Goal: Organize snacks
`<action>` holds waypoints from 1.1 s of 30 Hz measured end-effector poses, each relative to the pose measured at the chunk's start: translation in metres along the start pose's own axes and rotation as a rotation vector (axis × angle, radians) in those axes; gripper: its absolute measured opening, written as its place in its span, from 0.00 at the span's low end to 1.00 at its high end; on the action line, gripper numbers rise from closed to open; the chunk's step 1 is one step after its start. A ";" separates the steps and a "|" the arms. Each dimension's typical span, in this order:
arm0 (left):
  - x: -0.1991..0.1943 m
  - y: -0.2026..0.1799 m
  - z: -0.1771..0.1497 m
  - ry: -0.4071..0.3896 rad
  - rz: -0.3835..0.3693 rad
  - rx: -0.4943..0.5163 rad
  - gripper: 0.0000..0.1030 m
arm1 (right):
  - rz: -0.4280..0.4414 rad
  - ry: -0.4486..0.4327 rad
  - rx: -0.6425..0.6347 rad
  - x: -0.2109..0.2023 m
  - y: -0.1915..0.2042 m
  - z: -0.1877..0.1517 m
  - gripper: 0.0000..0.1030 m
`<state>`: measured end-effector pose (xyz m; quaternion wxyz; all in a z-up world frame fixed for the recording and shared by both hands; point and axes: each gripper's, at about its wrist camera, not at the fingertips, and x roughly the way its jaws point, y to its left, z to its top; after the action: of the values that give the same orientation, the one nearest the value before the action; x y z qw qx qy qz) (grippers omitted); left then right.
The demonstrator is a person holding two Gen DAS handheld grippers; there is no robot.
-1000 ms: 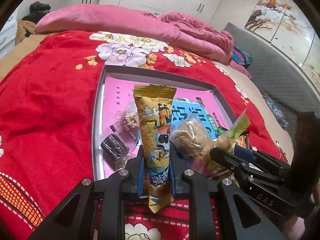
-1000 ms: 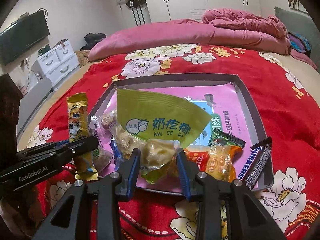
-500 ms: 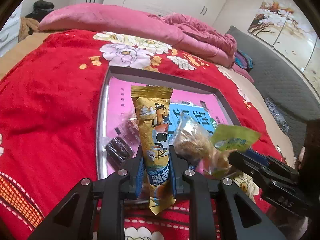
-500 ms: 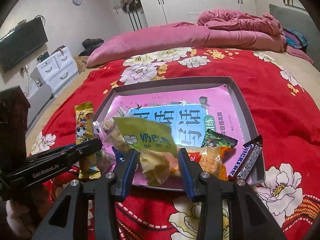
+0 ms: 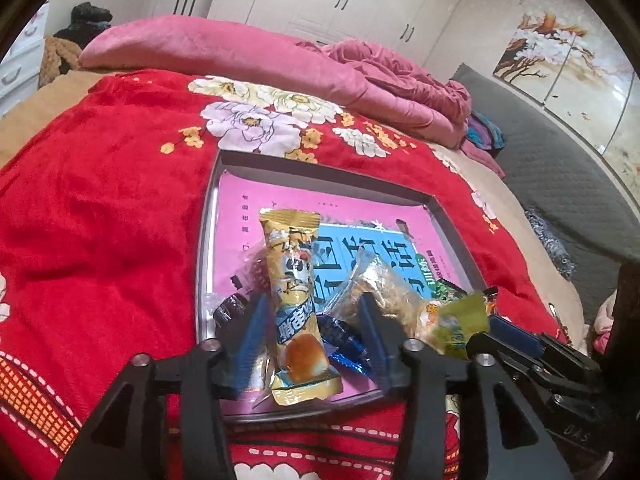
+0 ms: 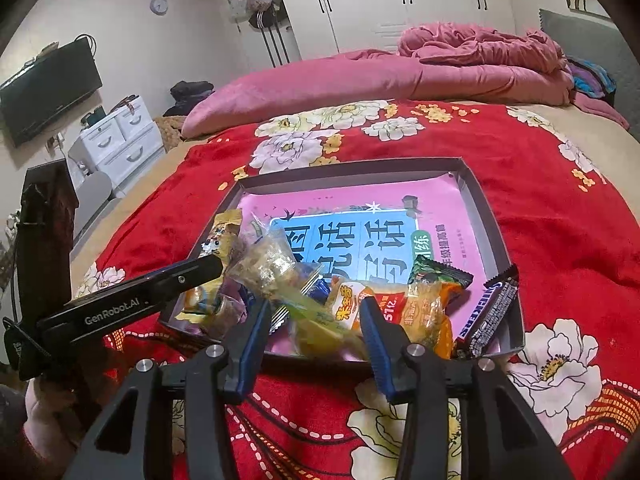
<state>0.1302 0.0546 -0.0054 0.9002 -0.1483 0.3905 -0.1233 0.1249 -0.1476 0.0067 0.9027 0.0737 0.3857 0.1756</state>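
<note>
Left gripper (image 5: 312,332), lower centre of the left wrist view: we note its jaws opening, w/ the yellow snack stick (image 5: 296,304) standing between the blue pads (image 5: 252,336) but no longer pressed; the pack's lower end rests on the near edge of the tray (image 5: 202,264). Right gripper (image 6: 316,328), lower centre of the right wrist view: we note jaws likewise opening, approx. part-way, w/ the green-yellow pack (image 6: 316,324) lying between them inside the tray, pads not pressing on it. We see the grey tray lined w/ a pink booklet (image 6: 440,204) at frame centre on the red floral blanket (image 6: 560,216). Snacks cluster along the tray's near edge: clear bag of crumbly snack (image 6: 268,268), orange pack (image 6: 428,312), green pack (image 6: 440,276), Snickers bar (image 6: 488,312) at lower right corner.
</note>
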 end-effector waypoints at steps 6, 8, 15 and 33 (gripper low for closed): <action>-0.006 -0.002 0.001 -0.011 -0.001 0.002 0.63 | -0.025 -0.038 -0.002 -0.012 -0.003 0.000 0.54; -0.008 -0.003 0.002 -0.015 -0.001 0.005 0.68 | -0.034 -0.051 0.000 -0.016 -0.005 0.000 0.56; -0.014 -0.007 0.001 -0.032 0.010 0.029 0.74 | -0.080 -0.097 0.002 -0.029 -0.013 0.004 0.65; -0.027 -0.014 -0.008 -0.040 0.045 0.044 0.79 | -0.216 -0.209 -0.029 -0.055 -0.020 0.004 0.84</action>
<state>0.1046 0.0489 0.0125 0.9134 -0.1219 0.3729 -0.1084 0.0978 -0.1869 0.0416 0.9526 0.0367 0.2926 0.0743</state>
